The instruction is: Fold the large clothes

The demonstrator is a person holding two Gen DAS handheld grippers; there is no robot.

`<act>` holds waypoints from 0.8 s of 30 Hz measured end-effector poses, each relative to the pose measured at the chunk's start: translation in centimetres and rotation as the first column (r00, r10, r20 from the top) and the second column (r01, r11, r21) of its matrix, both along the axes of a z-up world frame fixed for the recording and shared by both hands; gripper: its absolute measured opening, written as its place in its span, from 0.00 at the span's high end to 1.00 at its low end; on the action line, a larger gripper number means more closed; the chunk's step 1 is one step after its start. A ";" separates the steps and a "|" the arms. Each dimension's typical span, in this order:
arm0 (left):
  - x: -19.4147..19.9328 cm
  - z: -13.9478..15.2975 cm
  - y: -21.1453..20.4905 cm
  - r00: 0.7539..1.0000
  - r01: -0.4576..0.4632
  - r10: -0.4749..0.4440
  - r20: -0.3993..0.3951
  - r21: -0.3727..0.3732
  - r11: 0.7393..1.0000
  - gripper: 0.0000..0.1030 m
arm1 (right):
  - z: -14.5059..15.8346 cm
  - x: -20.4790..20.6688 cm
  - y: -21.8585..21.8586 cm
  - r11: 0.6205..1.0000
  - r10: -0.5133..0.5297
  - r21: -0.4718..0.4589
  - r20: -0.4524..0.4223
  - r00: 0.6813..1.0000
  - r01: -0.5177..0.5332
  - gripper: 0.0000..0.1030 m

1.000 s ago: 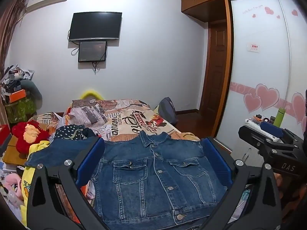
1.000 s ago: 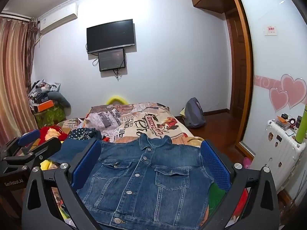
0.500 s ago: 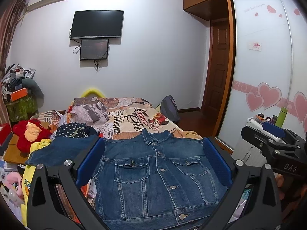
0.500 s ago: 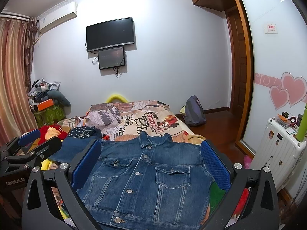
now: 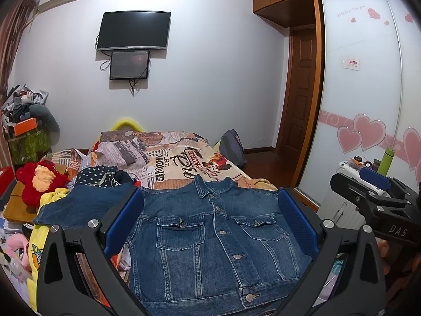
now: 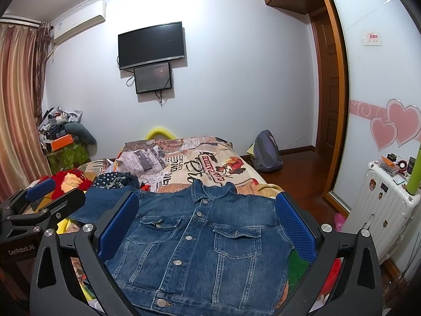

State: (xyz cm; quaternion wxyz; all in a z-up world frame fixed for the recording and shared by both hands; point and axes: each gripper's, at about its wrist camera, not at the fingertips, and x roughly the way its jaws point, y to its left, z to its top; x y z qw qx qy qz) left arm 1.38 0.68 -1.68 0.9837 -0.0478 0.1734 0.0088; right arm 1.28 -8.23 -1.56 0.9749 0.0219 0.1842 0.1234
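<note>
A blue denim jacket [image 5: 218,239] lies flat on the near end of the bed, front up and buttoned, collar pointing away from me. One sleeve [image 5: 79,208] stretches out to the left; the other sleeve is hidden. My left gripper [image 5: 210,221] hovers over the jacket, open, its blue pads [image 5: 123,221] wide apart with nothing between them. My right gripper [image 6: 206,225] hangs over the same jacket [image 6: 205,247], also open and empty. Each gripper shows at the edge of the other's view: the right gripper [image 5: 376,192] and the left gripper [image 6: 44,202].
The bed [image 6: 205,163] carries a printed quilt. Clothes and a red plush toy [image 5: 39,179] pile up on the left. A white suitcase [image 6: 381,210] with a green bottle stands on the right by the sliding wardrobe door. A backpack [image 6: 265,152] sits on the floor.
Both views have drifted only slightly. The jacket lies as before and both grippers stay open.
</note>
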 end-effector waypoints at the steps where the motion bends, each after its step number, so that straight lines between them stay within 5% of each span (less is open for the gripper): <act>1: 0.0 0.0 0.0 1.000 0.001 -0.001 -0.001 -0.001 1.000 0.00 | 0.1 0.0 0.0 1.000 -0.001 -0.001 -0.001 1.000 0.001 0.00; 24: 0.1 -0.1 0.5 1.000 0.000 0.000 -0.006 -0.007 1.000 0.00 | -0.2 0.1 0.3 1.000 0.000 -0.005 -0.006 1.000 0.000 0.00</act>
